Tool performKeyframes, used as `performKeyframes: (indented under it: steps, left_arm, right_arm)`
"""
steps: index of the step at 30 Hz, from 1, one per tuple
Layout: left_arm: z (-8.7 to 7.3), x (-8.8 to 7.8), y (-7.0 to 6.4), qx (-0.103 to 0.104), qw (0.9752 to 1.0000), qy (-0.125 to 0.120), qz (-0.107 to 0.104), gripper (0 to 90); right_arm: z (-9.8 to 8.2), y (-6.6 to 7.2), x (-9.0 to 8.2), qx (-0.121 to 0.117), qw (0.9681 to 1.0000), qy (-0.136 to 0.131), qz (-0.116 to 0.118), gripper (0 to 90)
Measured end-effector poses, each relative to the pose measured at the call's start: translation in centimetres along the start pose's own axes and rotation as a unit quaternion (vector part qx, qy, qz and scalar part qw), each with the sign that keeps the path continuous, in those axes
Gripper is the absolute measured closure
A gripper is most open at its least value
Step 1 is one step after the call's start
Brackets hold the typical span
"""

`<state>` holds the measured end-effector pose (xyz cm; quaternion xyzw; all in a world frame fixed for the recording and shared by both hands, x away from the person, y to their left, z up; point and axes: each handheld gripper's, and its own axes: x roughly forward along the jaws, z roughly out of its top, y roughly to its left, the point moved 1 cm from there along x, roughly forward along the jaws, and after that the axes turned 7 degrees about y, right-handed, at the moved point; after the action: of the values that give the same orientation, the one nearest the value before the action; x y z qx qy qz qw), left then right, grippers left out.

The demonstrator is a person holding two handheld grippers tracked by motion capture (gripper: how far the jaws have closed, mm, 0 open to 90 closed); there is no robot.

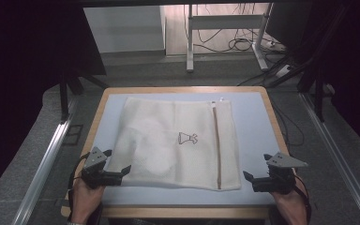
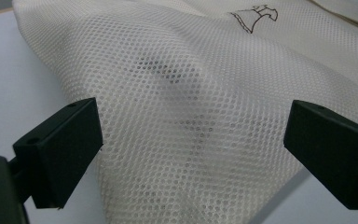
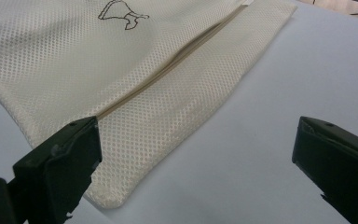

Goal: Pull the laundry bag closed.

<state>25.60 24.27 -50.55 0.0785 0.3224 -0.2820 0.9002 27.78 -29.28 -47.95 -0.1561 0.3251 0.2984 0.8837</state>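
A white mesh laundry bag (image 1: 173, 143) lies flat on the pale blue table top (image 1: 255, 122), with a small dress drawing (image 1: 188, 138) at its middle and a tan zipper (image 1: 216, 145) running down its right side. My left gripper (image 1: 117, 174) is open at the bag's near left corner, and the mesh (image 2: 191, 121) lies between its jaws. My right gripper (image 1: 255, 180) is open just right of the near right corner (image 3: 116, 198). The zipper (image 3: 168, 65) runs away from that corner. Something dark shows faintly through the mesh.
The table has a wooden rim (image 1: 183, 212). Metal rails (image 1: 47, 159) run along both sides on the grey floor. Behind the table stand a desk frame (image 1: 190, 42), loose cables (image 1: 241, 44) and dark stands (image 1: 318, 93).
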Motion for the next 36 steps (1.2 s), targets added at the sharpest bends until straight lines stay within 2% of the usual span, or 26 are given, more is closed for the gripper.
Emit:
performKeyframes:
  steps: [3, 5, 9, 16, 26, 33, 36]
  left_arm:
    - [0.2, -0.1, -0.1, 0.003, 1.0, -0.007, 0.002, 3.7]
    - [0.4, -0.2, -0.3, 0.002, 0.9999, -0.012, -0.008, 3.6]
    - [0.8, 0.0, -0.8, -0.001, 0.9998, -0.003, -0.018, 3.3]
    - [1.2, 0.2, -1.6, 0.003, 0.9997, -0.002, -0.025, 3.0]
    - [1.8, 0.9, -2.6, 0.014, 0.9993, 0.013, -0.033, 2.3]
    - [2.3, 1.1, -3.3, 0.017, 0.9988, 0.007, -0.046, 2.2]
    - [2.5, 1.2, -3.5, 0.02, 0.9987, 0.008, -0.045, 2.7]
  right_arm:
    - [0.0, 0.0, -0.1, 0.002, 1.0, -0.002, 0.001, 1.4]
    - [0.0, 0.1, -0.2, 0.003, 1.0, -0.005, 0.002, 1.4]
    - [0.0, 0.1, -0.3, 0.007, 1.0, -0.006, 0.003, 1.5]
    - [0.1, 0.2, -0.5, 0.014, 0.9998, -0.009, 0.01, 1.7]
    - [0.1, 0.4, -0.3, 0.005, 1.0, -0.002, 0.006, 1.7]
    - [0.1, 0.5, -0.3, 0.001, 1.0, 0.001, 0.006, 1.7]
    - [0.1, 0.5, -0.3, 0.0, 1.0, 0.0, 0.009, 1.6]
